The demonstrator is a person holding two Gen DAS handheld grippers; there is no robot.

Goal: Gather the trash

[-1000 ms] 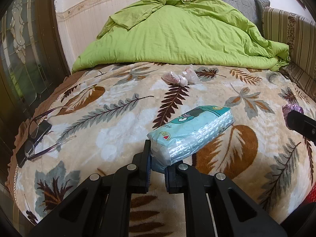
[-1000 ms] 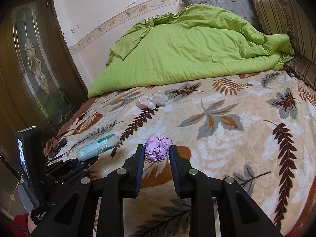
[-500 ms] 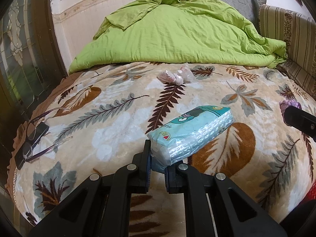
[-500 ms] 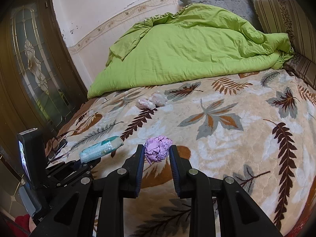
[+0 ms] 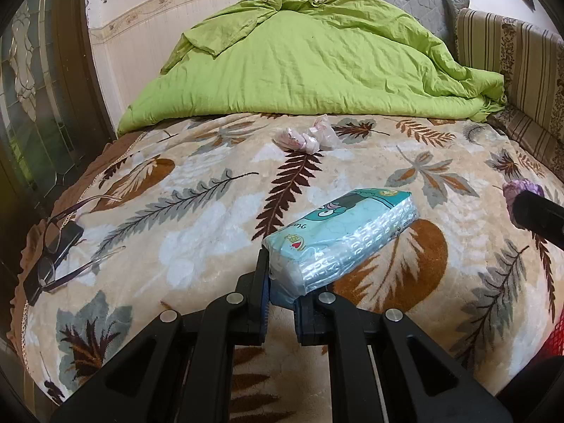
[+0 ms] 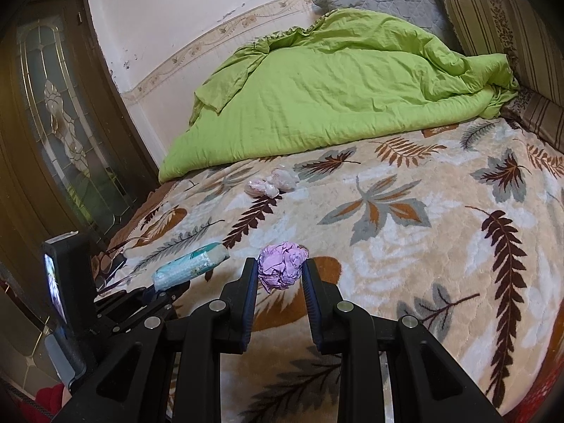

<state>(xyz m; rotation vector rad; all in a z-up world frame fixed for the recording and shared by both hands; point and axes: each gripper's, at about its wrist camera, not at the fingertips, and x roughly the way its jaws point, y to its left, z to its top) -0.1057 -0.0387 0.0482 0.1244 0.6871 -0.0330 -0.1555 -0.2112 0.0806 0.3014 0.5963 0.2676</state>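
Bed covered by a leaf-patterned blanket [image 5: 211, 232]; both grippers are holding trash above it.

The left gripper [image 5: 280, 299] is pinching the near end of a teal tissue pack [image 5: 338, 236], which is projecting forward and to the right beyond the fingertips. The right gripper [image 6: 278, 282] is clamping a crumpled purple paper ball [image 6: 282, 264] between its two pads. Eyeglasses [image 5: 53, 250] are lying far to the left of the left fingers, at the blanket edge. Ahead of both grippers, small clear plastic wrappers [image 5: 306, 137] are resting on the blanket, with a green quilt [image 5: 310, 63] piled beyond them.
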